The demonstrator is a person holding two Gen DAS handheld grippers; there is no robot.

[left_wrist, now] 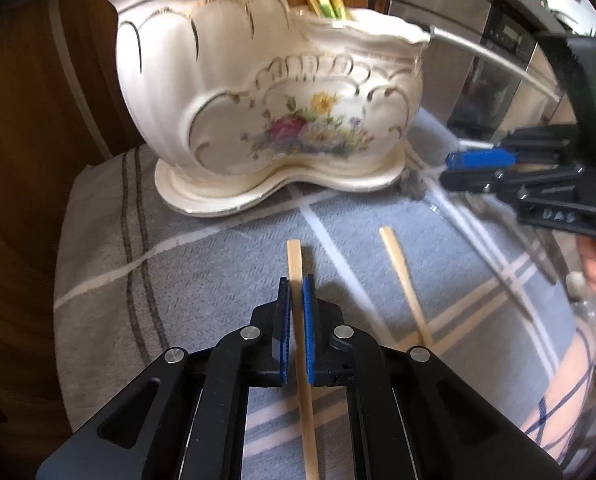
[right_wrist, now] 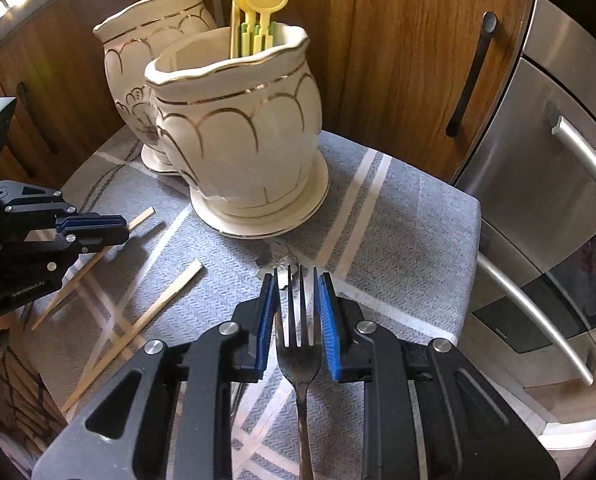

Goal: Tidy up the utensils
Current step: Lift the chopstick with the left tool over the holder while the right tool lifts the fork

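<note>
the left gripper (left_wrist: 297,292) has its blue ribbed pads clamped on a flat wooden stick (left_wrist: 294,256), over grey herringbone cloth (left_wrist: 202,264) with pale stripes. a second stick (left_wrist: 402,280) lies at 3 o'clock of it. a glossy cream ceramic holder (left_wrist: 266,120), scalloped, gilt-edged and painted with flowers, stands at 12 o'clock. only the right wrist view shows the steel fork (right_wrist: 298,352) between the right gripper's (right_wrist: 296,280) pads; whether they grip it i cannot tell. there, yellow plastic utensils (right_wrist: 258,4) stand in the holder, with a steel fridge (right_wrist: 558,208) at 3 o'clock.
</note>
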